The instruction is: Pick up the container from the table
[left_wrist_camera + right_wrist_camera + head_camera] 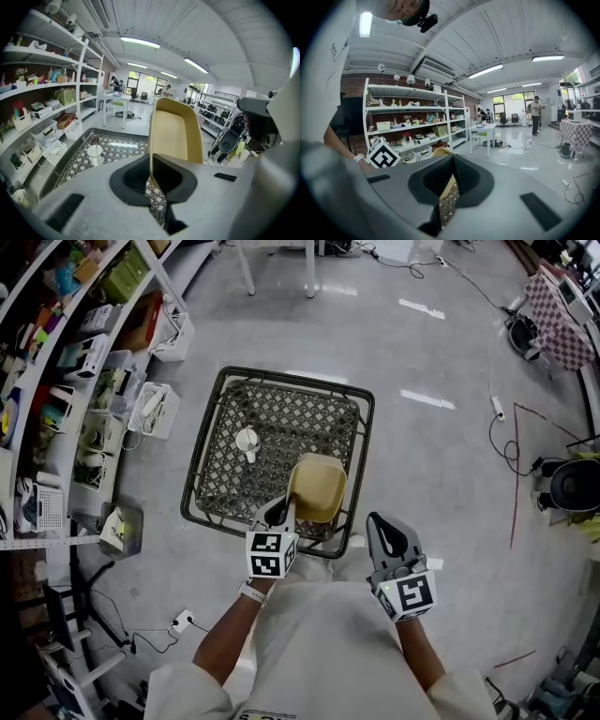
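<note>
A tan oblong container (316, 487) hangs tilted above the near right part of the lattice-topped table (208, 427). My left gripper (284, 513) is shut on the container's near rim. In the left gripper view the container (176, 133) stands on edge, its thin wall pinched between the black pads (133, 178). My right gripper (392, 532) is off the table's near right corner, shut with nothing in it. In the right gripper view the gripper's (449, 187) pads meet, with only a sliver of table and container showing beyond them.
A small white cup (247, 441) stands on the table left of the container, also seen from the left gripper (94, 151). Stocked shelves (56, 381) and white bins (150, 409) line the left side. Cables (506, 437) cross the grey floor at the right.
</note>
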Demonstrator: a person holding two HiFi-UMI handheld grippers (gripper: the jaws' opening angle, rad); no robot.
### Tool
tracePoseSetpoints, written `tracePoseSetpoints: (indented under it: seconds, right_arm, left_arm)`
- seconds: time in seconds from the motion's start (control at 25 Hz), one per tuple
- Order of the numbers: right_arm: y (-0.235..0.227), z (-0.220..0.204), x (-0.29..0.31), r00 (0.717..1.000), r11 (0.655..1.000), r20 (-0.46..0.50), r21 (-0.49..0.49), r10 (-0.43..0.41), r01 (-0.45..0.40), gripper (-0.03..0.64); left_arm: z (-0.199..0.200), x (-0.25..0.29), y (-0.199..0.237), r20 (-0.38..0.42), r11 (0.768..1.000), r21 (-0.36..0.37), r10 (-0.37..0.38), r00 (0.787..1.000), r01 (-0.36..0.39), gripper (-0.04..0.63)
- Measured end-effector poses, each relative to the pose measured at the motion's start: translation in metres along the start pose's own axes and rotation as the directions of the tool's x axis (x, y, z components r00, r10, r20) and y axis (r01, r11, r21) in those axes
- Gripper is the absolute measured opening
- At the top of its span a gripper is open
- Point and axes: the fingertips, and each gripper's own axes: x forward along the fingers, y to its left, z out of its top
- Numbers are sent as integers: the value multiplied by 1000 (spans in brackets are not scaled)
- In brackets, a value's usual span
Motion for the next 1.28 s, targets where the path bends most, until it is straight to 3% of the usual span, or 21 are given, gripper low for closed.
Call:
tracePoseSetpoints:
  seconds: [0.44,0.8,1.28]
  right_arm:
    - [-7,18,-7,999,1000,44,1,-10,10,18]
    - [5,36,-5,996,998,77,-42,51,-48,17]
    - [26,33,-5,991,991,74,-73,116,-111,17]
  left_arm:
    - [61,-80,-9,206,1000,0,28,978,-29,34]
    - [105,-136,-20,336,998,22,52,941,-63,34]
    - [104,-159,-18,364,997,17,69,929,-80,34]
